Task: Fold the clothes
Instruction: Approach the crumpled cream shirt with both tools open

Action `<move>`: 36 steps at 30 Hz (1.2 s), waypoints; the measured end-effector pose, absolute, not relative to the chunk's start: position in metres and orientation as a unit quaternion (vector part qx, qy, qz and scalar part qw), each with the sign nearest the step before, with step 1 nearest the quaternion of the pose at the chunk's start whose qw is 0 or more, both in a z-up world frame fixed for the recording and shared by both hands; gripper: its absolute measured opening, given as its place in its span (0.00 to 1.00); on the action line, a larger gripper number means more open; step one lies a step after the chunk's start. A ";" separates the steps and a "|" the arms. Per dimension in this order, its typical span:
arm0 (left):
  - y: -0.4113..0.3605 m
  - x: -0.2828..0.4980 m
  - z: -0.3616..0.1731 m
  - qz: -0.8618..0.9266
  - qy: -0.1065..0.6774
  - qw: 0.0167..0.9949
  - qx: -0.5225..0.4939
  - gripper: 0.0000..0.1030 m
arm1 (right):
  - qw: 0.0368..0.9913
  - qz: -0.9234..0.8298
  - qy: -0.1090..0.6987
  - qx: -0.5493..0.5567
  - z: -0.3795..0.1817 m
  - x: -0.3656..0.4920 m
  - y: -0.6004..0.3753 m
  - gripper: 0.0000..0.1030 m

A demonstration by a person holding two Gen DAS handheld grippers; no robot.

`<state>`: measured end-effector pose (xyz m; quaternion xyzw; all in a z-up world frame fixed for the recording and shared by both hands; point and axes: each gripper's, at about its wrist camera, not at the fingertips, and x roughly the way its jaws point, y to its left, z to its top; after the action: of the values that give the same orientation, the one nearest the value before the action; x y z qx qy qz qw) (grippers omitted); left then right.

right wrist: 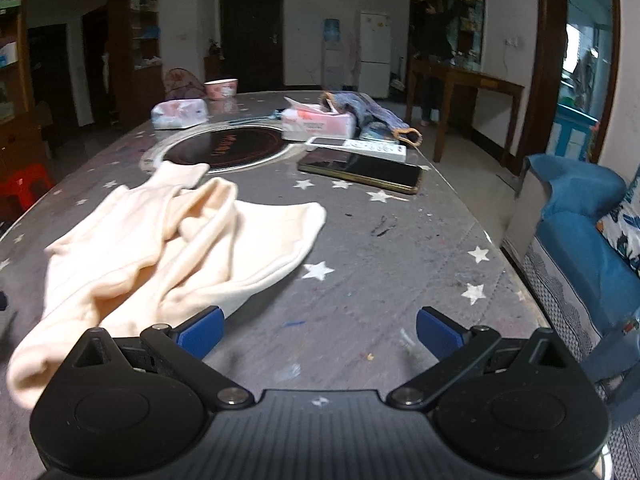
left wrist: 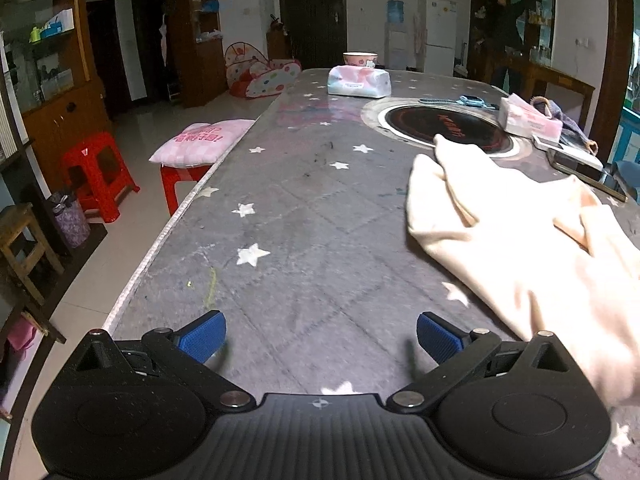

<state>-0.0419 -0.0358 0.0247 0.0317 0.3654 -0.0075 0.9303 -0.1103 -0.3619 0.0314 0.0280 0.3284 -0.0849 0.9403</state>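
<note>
A cream garment (right wrist: 168,240) lies crumpled on the grey star-patterned table (right wrist: 380,264). In the right wrist view it spreads from the middle to the lower left, and my right gripper (right wrist: 320,332) is open and empty just right of its near end. In the left wrist view the garment (left wrist: 520,248) fills the right side. My left gripper (left wrist: 322,336) is open and empty over bare table (left wrist: 300,220), left of the garment.
A round black cooktop (right wrist: 228,148) is set into the table behind the garment. A dark phone (right wrist: 360,170), a white remote (right wrist: 356,146), tissue packs (right wrist: 318,122) (left wrist: 358,82) and a bowl (right wrist: 221,88) lie beyond. Red stools (left wrist: 98,172) stand left, a blue sofa (right wrist: 580,248) right.
</note>
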 end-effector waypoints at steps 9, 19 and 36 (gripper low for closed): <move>-0.052 -0.063 0.026 -0.021 0.384 0.922 0.030 1.00 | 0.941 -0.059 0.331 0.020 0.031 -0.136 -0.341 1.00; -0.068 -0.082 0.031 -0.028 0.385 0.921 0.042 1.00 | 0.941 -0.032 0.335 0.028 0.030 -0.153 -0.321 1.00; -0.083 -0.104 0.033 -0.038 0.390 0.918 0.059 1.00 | 0.942 -0.020 0.334 -0.001 0.035 -0.169 -0.299 1.00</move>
<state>-0.1037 -0.0827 0.0329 0.0588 0.3896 -0.0375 0.9183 -0.1690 -0.2989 0.0348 -0.0007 0.3341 -0.0200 0.9423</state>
